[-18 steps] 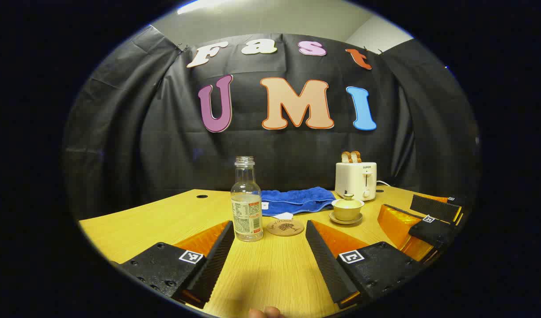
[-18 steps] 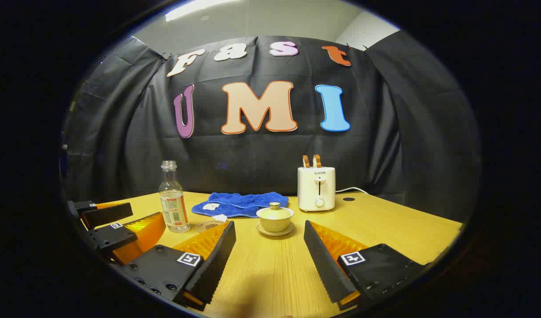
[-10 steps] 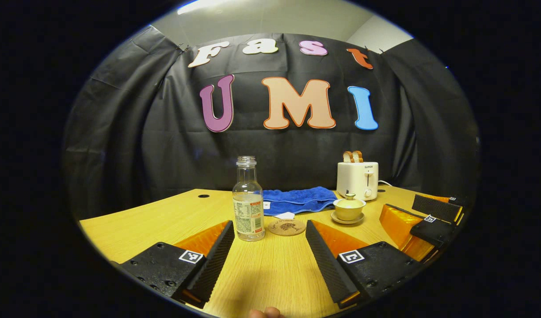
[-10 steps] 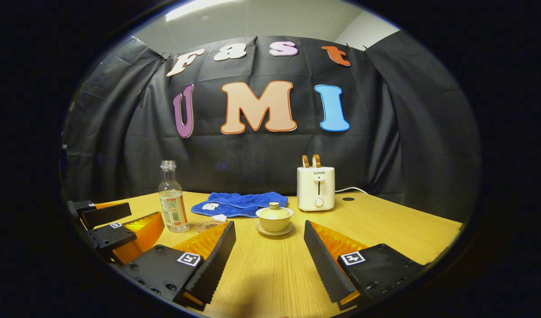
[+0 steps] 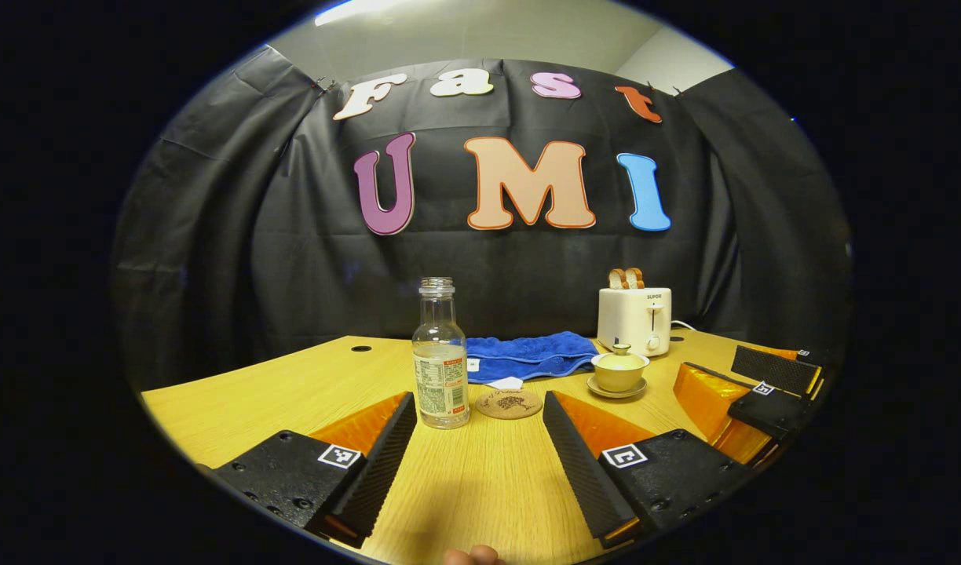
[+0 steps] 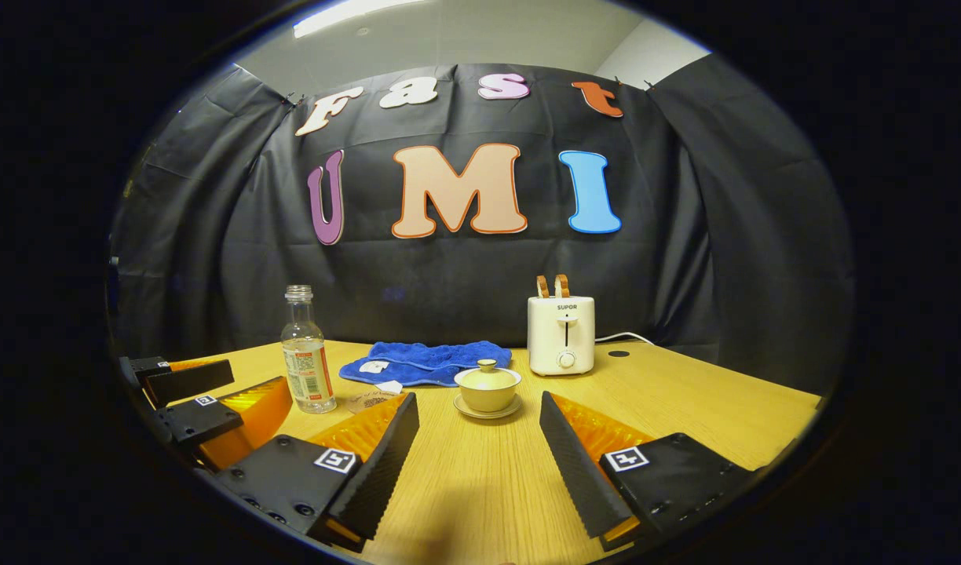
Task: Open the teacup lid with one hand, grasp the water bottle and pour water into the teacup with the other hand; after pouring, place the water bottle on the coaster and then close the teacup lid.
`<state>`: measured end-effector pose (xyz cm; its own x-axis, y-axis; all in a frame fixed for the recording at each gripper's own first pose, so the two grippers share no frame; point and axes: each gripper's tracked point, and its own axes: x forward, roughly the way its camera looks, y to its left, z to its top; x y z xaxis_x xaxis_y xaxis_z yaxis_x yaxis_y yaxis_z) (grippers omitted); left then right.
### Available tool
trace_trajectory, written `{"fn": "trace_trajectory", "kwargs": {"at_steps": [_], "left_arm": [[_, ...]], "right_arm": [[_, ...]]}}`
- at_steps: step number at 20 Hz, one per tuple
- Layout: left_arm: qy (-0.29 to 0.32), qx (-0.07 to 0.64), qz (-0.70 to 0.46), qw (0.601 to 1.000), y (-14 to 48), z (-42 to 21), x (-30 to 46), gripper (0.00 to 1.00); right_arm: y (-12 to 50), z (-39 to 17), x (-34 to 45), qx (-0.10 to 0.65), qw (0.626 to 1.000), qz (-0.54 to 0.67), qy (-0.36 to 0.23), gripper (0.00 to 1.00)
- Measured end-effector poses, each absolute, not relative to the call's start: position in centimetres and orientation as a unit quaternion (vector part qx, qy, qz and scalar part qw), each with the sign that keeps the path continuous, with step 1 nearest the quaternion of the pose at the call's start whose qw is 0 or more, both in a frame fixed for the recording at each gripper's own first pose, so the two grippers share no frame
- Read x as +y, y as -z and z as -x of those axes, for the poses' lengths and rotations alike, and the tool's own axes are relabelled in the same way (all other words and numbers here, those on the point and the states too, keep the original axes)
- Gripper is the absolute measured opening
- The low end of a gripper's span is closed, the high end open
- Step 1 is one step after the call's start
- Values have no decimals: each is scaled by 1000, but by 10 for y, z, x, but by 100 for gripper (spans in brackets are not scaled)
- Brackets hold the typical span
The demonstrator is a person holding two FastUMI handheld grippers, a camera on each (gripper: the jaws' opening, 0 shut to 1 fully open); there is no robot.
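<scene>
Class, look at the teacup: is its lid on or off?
On. The lid sits on the teacup, knob up, with no gap at the rim; the cup stands on its saucer.

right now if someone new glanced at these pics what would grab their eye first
Probably the clear water bottle, standing upright and uncapped just ahead of the open left gripper, with the round coaster right beside it. Next, the lidded teacup on its saucer, centred ahead of the open right gripper. Behind them a blue towel lies crumpled and a white toaster holds two bread slices.
</scene>
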<state>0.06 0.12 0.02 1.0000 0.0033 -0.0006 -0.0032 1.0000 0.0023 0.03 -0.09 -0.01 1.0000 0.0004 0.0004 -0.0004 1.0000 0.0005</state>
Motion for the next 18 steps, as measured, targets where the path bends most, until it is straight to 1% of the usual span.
{"fn": "trace_trajectory", "kwargs": {"at_steps": [10, 13, 15, 18], "left_arm": [[-1, 0, -1, 1000, 0, -1, 2, 95], [-1, 0, -1, 1000, 0, 0, 2, 95], [-1, 0, -1, 1000, 0, 0, 2, 95], [1, 0, -2, 1000, 0, -1, 1, 95]], "right_arm": [[0, -1, -1, 0, 1000, 0, 0, 98], [0, -2, 4, -1, 1000, -1, -12, 98], [0, -9, 8, 1, 1000, -1, -27, 98], [2, -32, -4, 1, 1000, -1, -18, 97]]}}
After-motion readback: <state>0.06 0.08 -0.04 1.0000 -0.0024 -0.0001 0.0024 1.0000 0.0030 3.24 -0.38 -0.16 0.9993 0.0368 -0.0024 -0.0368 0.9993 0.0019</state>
